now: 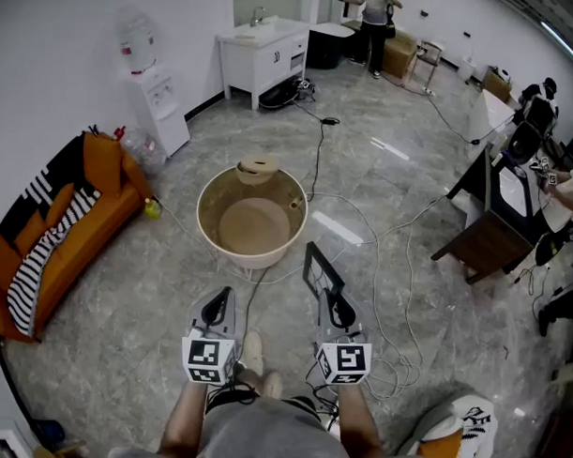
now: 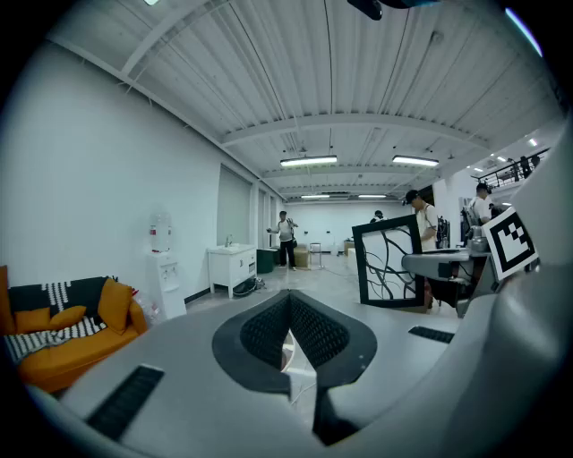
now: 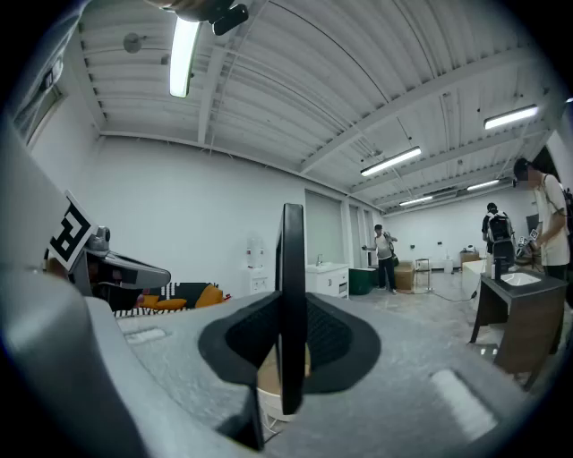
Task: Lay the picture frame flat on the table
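Observation:
My right gripper is shut on the lower edge of a black picture frame, which stands upright above the floor, just right of the round beige table. In the right gripper view the frame shows edge-on, pinched between the pads, with the table's rim beyond the jaws. From the left gripper view the frame faces me with a branch pattern on it, and the right gripper holds it. My left gripper hangs beside it, jaws together and holding nothing.
A tan lidded object sits at the table's far rim. Cables trail over the grey floor. An orange sofa stands at the left, a water dispenser and white cabinet behind, a dark desk at the right.

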Available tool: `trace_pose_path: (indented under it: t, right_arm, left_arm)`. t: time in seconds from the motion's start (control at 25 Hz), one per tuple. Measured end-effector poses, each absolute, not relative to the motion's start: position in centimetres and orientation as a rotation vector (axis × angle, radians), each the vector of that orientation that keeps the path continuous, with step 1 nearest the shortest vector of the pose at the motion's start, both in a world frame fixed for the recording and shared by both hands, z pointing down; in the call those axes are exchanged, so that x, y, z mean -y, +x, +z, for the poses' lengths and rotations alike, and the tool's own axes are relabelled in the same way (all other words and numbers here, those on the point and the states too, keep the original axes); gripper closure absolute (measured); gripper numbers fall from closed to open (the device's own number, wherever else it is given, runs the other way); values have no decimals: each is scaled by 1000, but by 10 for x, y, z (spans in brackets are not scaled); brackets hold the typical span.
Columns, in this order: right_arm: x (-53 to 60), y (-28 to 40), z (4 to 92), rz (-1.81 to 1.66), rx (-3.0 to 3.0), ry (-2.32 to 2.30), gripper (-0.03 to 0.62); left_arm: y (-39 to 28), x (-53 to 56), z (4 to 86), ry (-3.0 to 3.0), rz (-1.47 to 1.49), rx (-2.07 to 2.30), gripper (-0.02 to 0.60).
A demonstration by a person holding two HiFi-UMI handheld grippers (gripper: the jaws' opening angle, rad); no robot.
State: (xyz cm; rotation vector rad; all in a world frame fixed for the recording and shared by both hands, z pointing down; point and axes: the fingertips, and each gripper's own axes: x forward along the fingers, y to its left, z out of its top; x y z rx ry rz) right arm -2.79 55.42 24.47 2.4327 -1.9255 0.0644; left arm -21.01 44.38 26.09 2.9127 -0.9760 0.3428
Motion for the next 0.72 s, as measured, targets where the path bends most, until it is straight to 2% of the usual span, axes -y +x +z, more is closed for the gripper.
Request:
trace_pose_path:
  t: [0.72]
  right_arm:
    - [-437, 13, 238, 111, 1934, 2461, 528]
  left_arm:
    - [-158, -328, 255, 2917, 372, 917, 565]
